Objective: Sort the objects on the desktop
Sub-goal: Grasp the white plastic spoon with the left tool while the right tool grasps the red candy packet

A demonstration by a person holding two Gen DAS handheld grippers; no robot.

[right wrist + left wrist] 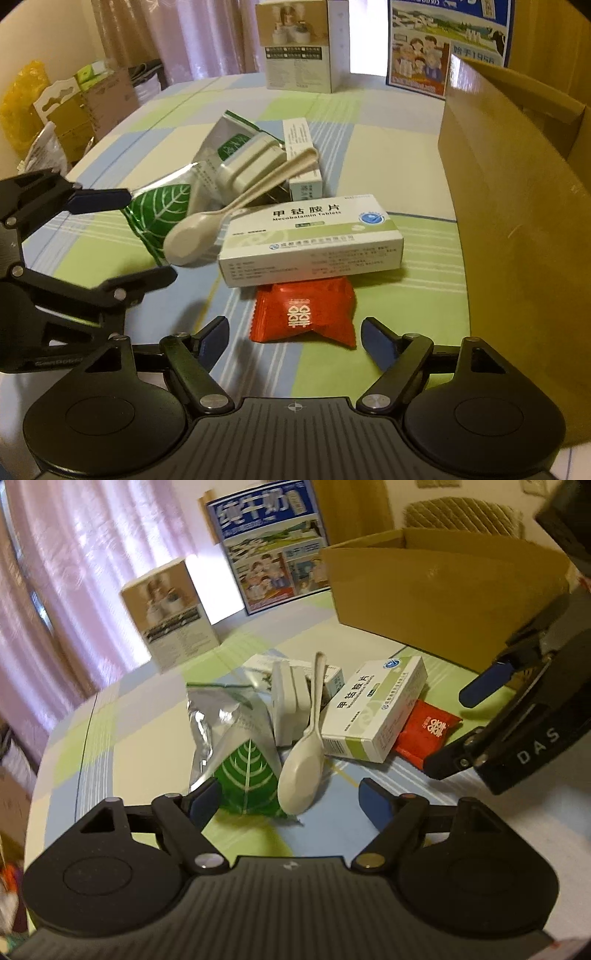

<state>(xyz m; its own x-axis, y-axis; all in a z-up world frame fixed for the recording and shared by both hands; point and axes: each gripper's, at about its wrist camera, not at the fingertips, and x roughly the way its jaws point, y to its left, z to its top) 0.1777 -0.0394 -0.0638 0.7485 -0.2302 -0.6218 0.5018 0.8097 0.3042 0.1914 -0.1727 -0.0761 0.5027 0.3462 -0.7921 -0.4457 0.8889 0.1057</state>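
Red candy packet [303,314] with white emblem; silver pouch [236,746], green leaf print; cream spoon [301,771]; white-green medicine box [310,240]; table [406,155] cloth green-blue-cream checks.

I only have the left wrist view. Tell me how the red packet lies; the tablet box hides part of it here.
Observer: In the right wrist view the red packet lies flat, with its far edge running under the tablet box.
Operator: Report where the right tongs stand relative to it.
Observer: The right tongs are open, one finger on each side of the packet's near end, and neither is touching it.
Operator: Say what is off the left side.
Observer: A yellow bag and cardboard boxes stand beyond the table on its left.
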